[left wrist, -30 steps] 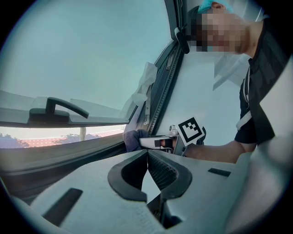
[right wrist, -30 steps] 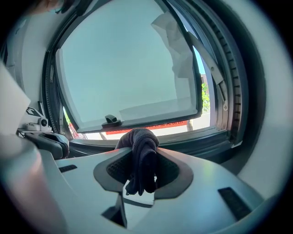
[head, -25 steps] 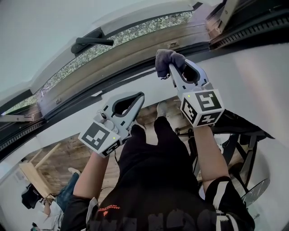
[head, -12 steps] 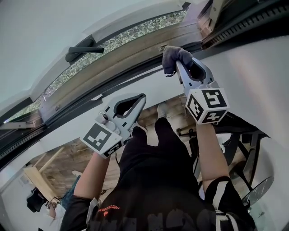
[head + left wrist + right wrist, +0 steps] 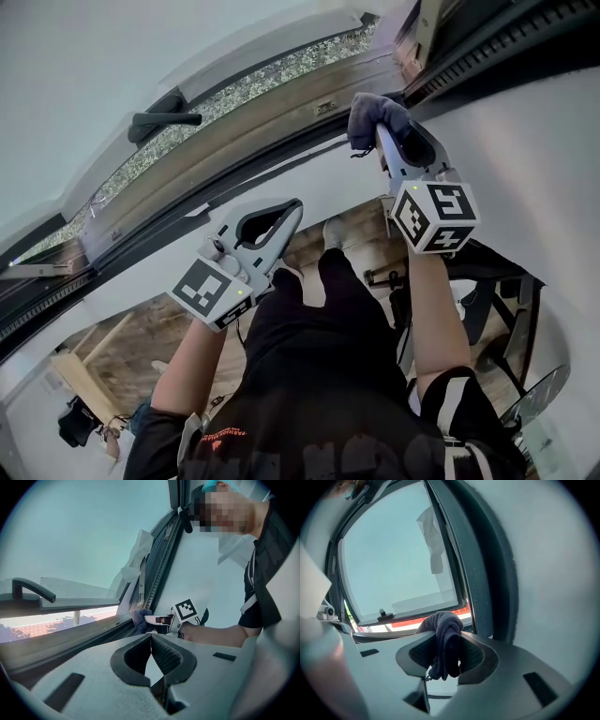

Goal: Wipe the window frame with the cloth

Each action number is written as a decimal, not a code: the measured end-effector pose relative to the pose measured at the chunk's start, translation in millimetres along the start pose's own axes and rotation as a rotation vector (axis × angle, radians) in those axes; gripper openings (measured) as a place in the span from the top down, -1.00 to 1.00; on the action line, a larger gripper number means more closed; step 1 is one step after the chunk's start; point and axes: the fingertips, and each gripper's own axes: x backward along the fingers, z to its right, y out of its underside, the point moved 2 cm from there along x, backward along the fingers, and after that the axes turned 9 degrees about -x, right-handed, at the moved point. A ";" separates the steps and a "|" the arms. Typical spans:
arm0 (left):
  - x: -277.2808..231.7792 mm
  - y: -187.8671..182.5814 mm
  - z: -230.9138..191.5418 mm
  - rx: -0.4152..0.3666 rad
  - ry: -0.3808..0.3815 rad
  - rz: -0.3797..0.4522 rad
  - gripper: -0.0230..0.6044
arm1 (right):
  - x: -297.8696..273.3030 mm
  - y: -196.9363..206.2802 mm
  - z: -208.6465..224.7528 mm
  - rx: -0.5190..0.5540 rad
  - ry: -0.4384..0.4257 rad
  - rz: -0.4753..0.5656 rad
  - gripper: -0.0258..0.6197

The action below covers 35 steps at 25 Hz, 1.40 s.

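We see the dark grey cloth [image 5: 372, 114], bunched and pinched in the right gripper's [image 5: 382, 137] fingers, against the window frame's [image 5: 253, 127] lower rail near its right corner.

No words or numbers can be read anywhere.
The right cube [image 5: 433, 216] on the right tongs [image 5: 378, 127] and the left cube [image 5: 214, 292] on the left tongs [image 5: 296, 208] carry only black-and-white square marker patterns, no letters. An orange print [image 5: 228, 437] on the person's black shirt is too small and blurred to read. Outside the window, a red strip [image 5: 405, 622] bears pale marks that cannot be made out.
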 end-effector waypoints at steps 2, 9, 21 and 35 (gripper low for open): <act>-2.9 -0.6 1.2 -0.001 0.005 -0.001 0.86 | 0.8 -1.8 4.5 -0.004 0.009 0.004 0.55; -14.3 -1.5 3.5 -0.002 0.024 -0.003 0.86 | 2.6 -5.2 16.5 -0.018 0.038 0.016 0.55; -19.6 -2.1 4.2 0.000 0.036 0.001 0.86 | 4.8 -8.7 26.5 -0.013 0.083 0.024 0.55; 15.7 -2.9 1.1 0.009 0.001 0.048 0.86 | 19.8 -17.7 -20.4 0.022 0.030 0.073 0.58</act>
